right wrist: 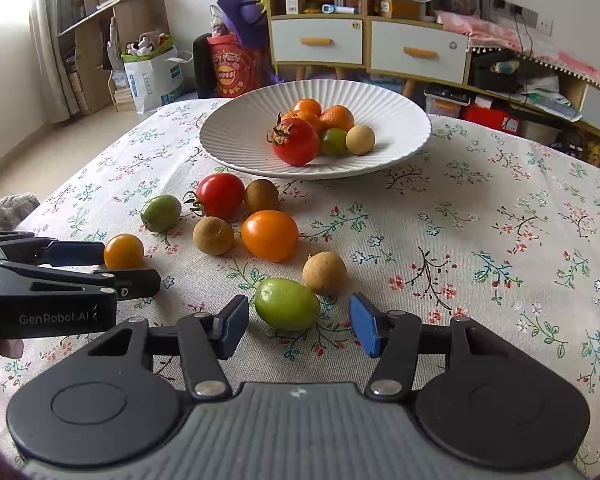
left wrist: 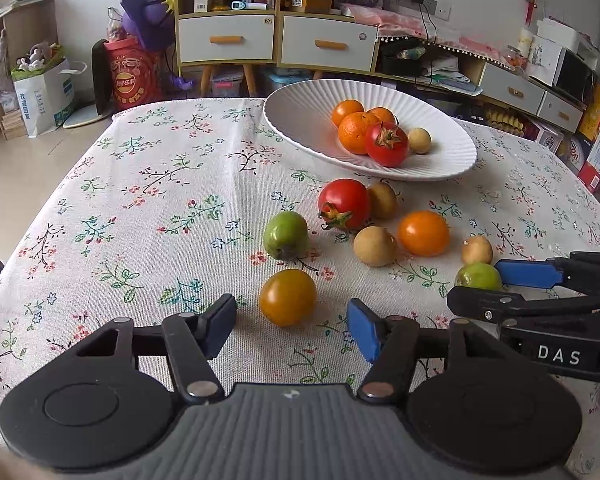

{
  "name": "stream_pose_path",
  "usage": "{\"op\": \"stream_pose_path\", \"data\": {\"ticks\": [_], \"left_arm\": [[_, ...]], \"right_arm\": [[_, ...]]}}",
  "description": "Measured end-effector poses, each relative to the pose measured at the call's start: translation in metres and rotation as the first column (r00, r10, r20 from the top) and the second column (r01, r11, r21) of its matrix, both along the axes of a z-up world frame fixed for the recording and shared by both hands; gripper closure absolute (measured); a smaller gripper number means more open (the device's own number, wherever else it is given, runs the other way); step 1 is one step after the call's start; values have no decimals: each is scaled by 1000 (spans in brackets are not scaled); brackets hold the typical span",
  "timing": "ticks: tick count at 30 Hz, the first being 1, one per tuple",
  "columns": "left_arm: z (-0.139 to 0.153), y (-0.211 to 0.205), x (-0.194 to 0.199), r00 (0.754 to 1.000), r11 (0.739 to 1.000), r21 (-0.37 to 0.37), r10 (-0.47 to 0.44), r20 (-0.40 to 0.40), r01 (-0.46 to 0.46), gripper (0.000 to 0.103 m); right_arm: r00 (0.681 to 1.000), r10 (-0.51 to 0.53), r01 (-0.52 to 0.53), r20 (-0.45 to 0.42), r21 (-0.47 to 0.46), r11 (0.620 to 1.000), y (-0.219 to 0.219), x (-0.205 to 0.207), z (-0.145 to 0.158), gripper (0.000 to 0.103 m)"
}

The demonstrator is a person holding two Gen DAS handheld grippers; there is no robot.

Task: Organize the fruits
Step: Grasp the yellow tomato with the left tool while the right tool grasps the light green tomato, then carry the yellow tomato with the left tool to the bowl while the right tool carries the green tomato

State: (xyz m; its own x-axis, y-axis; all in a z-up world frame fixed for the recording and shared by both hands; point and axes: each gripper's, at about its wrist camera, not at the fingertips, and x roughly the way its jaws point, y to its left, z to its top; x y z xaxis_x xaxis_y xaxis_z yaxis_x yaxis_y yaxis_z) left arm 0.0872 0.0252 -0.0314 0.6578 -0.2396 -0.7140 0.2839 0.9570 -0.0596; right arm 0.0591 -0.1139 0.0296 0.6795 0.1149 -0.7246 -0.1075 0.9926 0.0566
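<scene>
A white ribbed plate [left wrist: 300, 128] [right wrist: 240, 140] at the far side of the table holds oranges, a red tomato [left wrist: 386, 144] and small fruits. Several loose fruits lie on the cloth in front of it. My left gripper [left wrist: 292, 326] is open, with a yellow-orange tomato [left wrist: 288, 297] [right wrist: 123, 251] between its fingertips. My right gripper [right wrist: 298, 326] is open around a green fruit [right wrist: 287, 303] [left wrist: 478, 276]. Beyond lie a red tomato [left wrist: 344, 203], an orange tomato [left wrist: 423, 233], another green fruit [left wrist: 285, 235] and brown longans [left wrist: 375, 245].
The table wears a floral cloth [left wrist: 160, 200]. Each gripper shows in the other's view: the right one [left wrist: 540, 300] at my left view's right edge, the left one [right wrist: 60, 280] at my right view's left edge. Cabinets, bags and boxes stand beyond the table.
</scene>
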Motion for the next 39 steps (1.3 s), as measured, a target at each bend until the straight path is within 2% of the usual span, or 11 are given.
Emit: {"op": "stream_pose_path", "data": {"ticks": [10, 13, 30, 39], "left_arm": [[2, -4, 0, 1000, 1000, -10, -24, -1, 24, 70], [2, -4, 0, 1000, 1000, -5, -25, -2, 25, 77], [13, -6, -1, 999, 999, -31, -40, -6, 40, 78], [23, -7, 1, 999, 997, -62, -42, -2, 42, 78]], "right_arm": [[1000, 31, -31, 3, 29, 999, 1, 0, 2, 71], [999, 41, -41, 4, 29, 999, 3, 0, 2, 72], [998, 68, -68, 10, 60, 996, 4, -2, 15, 72], [999, 40, -42, 25, 91, 995, -4, 1, 28, 72]]}}
